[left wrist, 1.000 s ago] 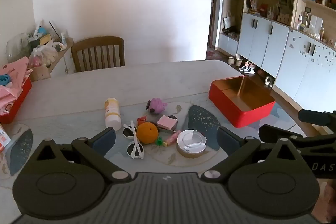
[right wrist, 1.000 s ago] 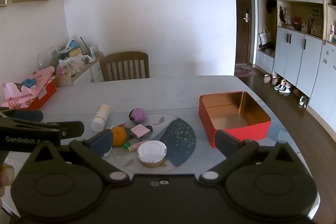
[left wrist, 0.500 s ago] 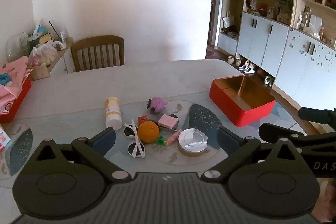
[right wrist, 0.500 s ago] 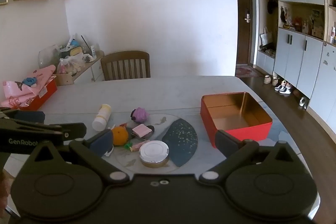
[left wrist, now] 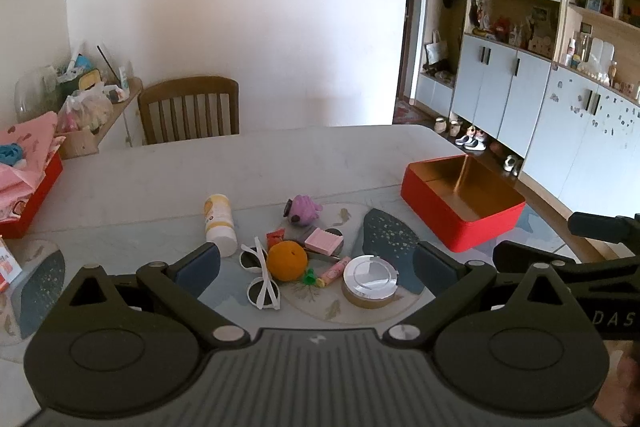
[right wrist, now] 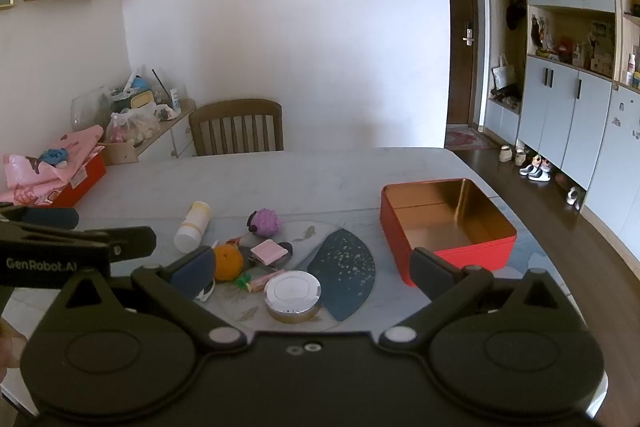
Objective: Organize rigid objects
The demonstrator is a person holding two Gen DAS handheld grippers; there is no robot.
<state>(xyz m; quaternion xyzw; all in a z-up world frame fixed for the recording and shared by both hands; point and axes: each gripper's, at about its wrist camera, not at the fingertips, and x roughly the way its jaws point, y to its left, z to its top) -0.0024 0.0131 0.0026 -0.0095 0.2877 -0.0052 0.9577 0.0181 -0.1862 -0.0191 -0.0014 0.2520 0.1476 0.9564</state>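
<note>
A cluster of small items lies mid-table: an orange (left wrist: 287,260), white sunglasses (left wrist: 261,275), a round silver-lidded tin (left wrist: 370,280), a pink square case (left wrist: 324,239), a purple toy (left wrist: 303,209), a white bottle (left wrist: 219,223) on its side and a pink tube (left wrist: 334,270). To the right stands an open red tin box (left wrist: 464,201) with a gold, empty inside. My left gripper (left wrist: 316,267) hovers open short of the cluster, nothing between its fingers. In the right wrist view my right gripper (right wrist: 310,267) is open too, above the tin (right wrist: 293,291), with the red box (right wrist: 448,223) at right.
A wooden chair (left wrist: 190,111) stands at the table's far edge. A red box with pink cloth (left wrist: 24,179) sits at the far left. Cabinets (left wrist: 560,99) and shoes line the right wall. The right gripper's body (left wrist: 592,263) shows at the left view's right edge.
Both grippers have lifted and tilted slightly, so the table items sit a little lower in view. Nothing on the table has moved and both stay open.
</note>
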